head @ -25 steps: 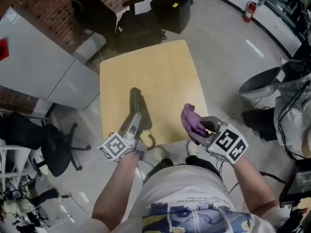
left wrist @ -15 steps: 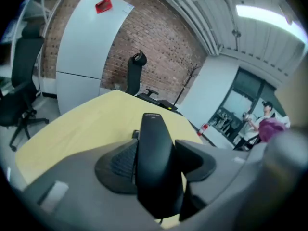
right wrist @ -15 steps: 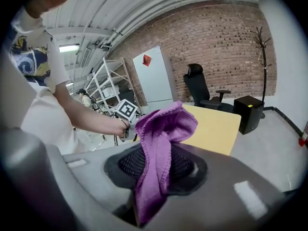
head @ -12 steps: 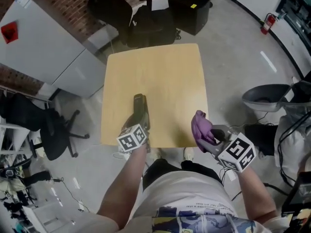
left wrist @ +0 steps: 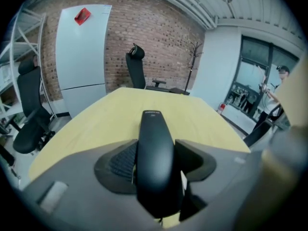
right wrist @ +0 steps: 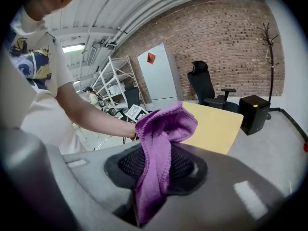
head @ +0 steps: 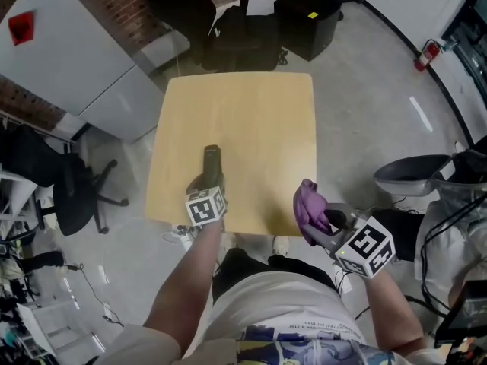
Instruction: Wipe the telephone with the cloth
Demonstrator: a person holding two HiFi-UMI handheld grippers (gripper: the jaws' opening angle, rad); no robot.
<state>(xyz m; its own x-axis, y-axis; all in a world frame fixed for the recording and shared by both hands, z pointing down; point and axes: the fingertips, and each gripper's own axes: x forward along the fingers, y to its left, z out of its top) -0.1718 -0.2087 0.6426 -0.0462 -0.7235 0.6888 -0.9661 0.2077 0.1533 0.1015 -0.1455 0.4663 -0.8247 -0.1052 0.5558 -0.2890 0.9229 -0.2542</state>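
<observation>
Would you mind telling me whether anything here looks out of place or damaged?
Nothing stands out. The left gripper grips the black telephone over the table, and the right gripper holds the purple cloth bunched between its jaws, by the table's near corner. No spill or damage shows.

Tiny unreadable print on telephone [left wrist: 155, 160]

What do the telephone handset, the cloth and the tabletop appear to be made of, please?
Telephone handset: likely hard plastic, black, smooth with a soft sheen.
Cloth: purple, looks like microfibre or terry; fuzzy nap, stitched edge, limp folds.
Tabletop: pale wood or wood-look laminate; faint grain, matte; which one is unclear.
</observation>
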